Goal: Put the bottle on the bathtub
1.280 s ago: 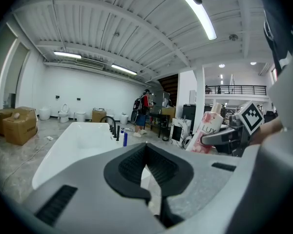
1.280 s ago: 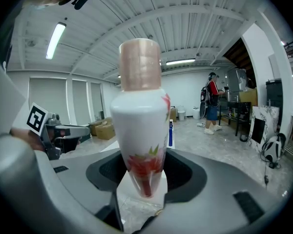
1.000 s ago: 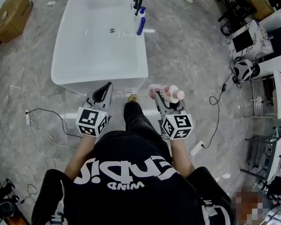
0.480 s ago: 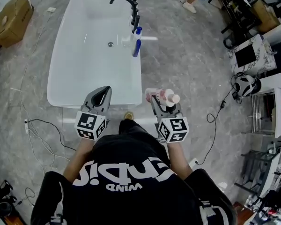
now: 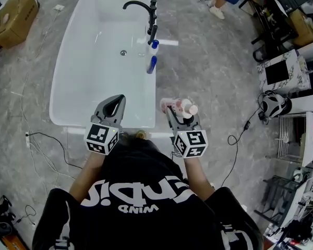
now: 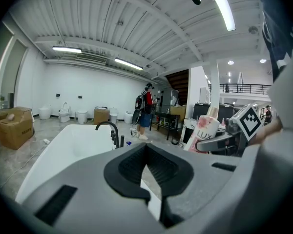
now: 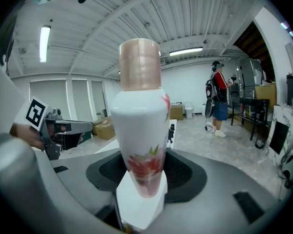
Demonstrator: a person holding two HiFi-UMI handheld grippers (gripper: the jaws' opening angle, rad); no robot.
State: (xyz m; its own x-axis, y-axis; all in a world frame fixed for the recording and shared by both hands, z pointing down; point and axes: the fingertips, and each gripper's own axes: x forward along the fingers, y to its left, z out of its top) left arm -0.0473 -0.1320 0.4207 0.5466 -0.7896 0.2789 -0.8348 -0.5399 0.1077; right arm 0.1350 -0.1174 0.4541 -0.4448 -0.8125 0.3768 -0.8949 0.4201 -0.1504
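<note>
Now, with the right gripper (image 5: 176, 109) clamped on the bottle (image 5: 185, 106), it should ease ahead-left onto the bathtub (image 5: 153, 94) rim, base down, while the left gripper (image 5: 116, 101) sits pinched together and empty alongside.

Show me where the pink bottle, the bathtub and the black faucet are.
bottle (image 7: 138, 126): right gripper view, white body above the flower print.
bathtub (image 5: 94, 87): head view, bare inner floor.
faucet (image 5: 138, 4): head view, curved spout.

light: bright, even, from ceiling strip lamps (image 6: 122, 62) | shadows: soft | edges: strong fisheye bending, dark vignette corners
</note>
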